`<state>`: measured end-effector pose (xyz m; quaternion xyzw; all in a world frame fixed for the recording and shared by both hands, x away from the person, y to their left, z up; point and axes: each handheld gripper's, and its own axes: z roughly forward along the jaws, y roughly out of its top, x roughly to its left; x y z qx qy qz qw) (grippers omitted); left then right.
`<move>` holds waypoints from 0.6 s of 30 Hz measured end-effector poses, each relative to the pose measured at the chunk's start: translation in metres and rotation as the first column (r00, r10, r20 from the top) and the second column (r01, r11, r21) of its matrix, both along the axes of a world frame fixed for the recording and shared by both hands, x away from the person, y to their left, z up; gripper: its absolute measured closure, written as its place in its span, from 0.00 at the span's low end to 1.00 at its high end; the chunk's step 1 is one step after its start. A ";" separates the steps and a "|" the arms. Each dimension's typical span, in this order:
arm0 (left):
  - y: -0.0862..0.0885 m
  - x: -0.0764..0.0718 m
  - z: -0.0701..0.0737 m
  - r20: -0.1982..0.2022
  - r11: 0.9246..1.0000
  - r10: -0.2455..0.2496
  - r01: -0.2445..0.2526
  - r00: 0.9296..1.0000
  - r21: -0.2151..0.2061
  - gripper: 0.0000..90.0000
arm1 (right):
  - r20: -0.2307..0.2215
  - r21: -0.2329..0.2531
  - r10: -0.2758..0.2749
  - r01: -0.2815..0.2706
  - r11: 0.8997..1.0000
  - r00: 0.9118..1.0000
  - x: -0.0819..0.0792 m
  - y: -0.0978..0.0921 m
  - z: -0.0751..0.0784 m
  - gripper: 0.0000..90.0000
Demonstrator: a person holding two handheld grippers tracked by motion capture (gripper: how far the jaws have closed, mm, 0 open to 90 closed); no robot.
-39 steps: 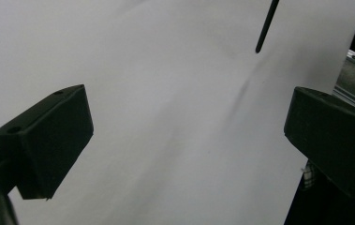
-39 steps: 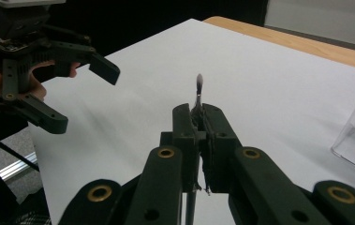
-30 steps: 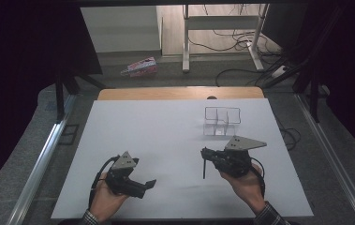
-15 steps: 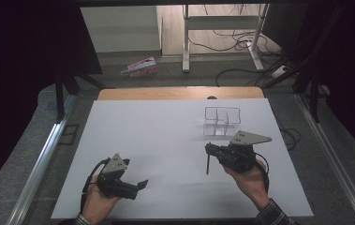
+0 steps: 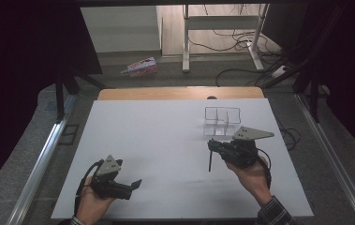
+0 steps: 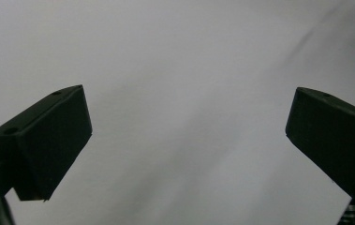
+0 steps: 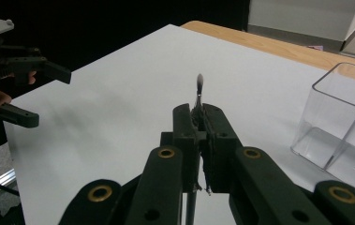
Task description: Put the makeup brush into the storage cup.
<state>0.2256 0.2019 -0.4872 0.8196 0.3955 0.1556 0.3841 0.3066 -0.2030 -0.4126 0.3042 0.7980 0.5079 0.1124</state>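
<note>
My right gripper (image 5: 211, 146) is shut on a thin dark stick (image 5: 209, 162) whose lower end hangs toward the white table (image 5: 166, 136). In the right gripper view the shut jaws (image 7: 197, 112) pinch the stick (image 7: 199, 86), and its greyish tip pokes out past them. A clear divided box (image 5: 222, 121) stands just beyond that hand and appears at the right in the right gripper view (image 7: 341, 122). Near the front left edge my left gripper (image 5: 135, 183) is held open and holds nothing. Its jaws stand wide apart over bare table in the left gripper view (image 6: 189, 126), and it appears far left in the right gripper view (image 7: 44, 96).
A wooden strip (image 5: 180, 93) runs along the table's far edge. On the floor beyond lie a pink package (image 5: 140, 68), desk legs (image 5: 185, 42) and cables (image 5: 240, 47). Metal rails (image 5: 44, 154) flank the table.
My left gripper has drifted back toward the near left edge. The right gripper with the stick has shifted slightly right and away.
</note>
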 end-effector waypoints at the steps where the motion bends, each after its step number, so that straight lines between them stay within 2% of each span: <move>1: 0.002 0.000 0.000 0.006 1.000 0.004 -0.004 1.000 0.007 0.01 | 0.002 0.000 -0.002 0.002 1.000 1.000 0.001 -0.001 0.000 0.94; 9: 0.016 -0.004 -0.001 0.004 0.999 0.039 -0.039 0.999 -0.003 0.02 | 0.001 0.002 -0.015 0.015 1.000 1.000 0.009 -0.005 0.003 0.94; 18: 0.038 -0.012 -0.003 0.001 0.996 0.072 -0.072 0.997 -0.046 0.02 | 0.006 -0.003 -0.032 0.032 0.999 0.999 0.019 -0.007 0.005 0.94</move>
